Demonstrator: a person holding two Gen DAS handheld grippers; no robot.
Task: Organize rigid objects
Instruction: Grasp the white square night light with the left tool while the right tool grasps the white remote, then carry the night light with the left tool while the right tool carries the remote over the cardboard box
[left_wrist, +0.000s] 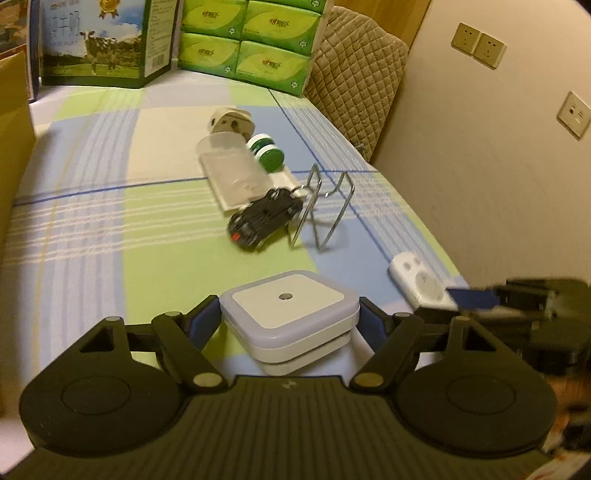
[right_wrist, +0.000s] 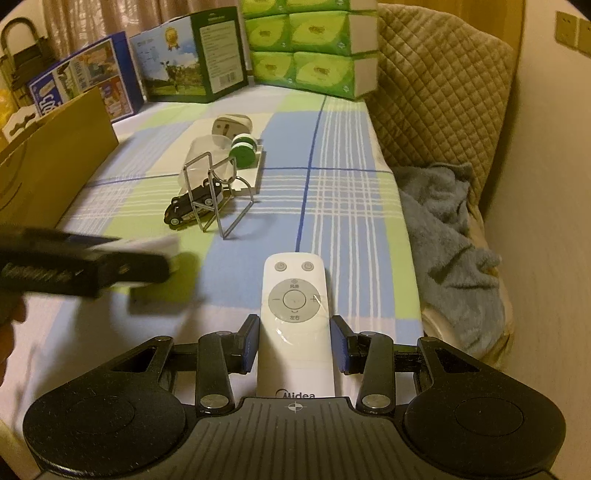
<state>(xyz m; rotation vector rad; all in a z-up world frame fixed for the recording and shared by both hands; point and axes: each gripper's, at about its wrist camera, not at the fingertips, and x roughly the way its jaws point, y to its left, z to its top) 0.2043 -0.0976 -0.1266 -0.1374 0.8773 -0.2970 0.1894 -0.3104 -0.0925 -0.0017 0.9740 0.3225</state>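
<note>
A checked cloth is covering the bed; near its middle a wire rack, a black toy car, a clear box and a green spool are sitting close together. The left gripper is standing wide around a white square light by the near edge, pads just beside its sides; I cannot tell if they are touching. The right gripper is squeezing a white remote near the cloth's right edge.

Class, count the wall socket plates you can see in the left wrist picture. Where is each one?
3: two socket plates side by side high on the wall, one lower, nearer the right edge. More may lie outside the picture.
</note>
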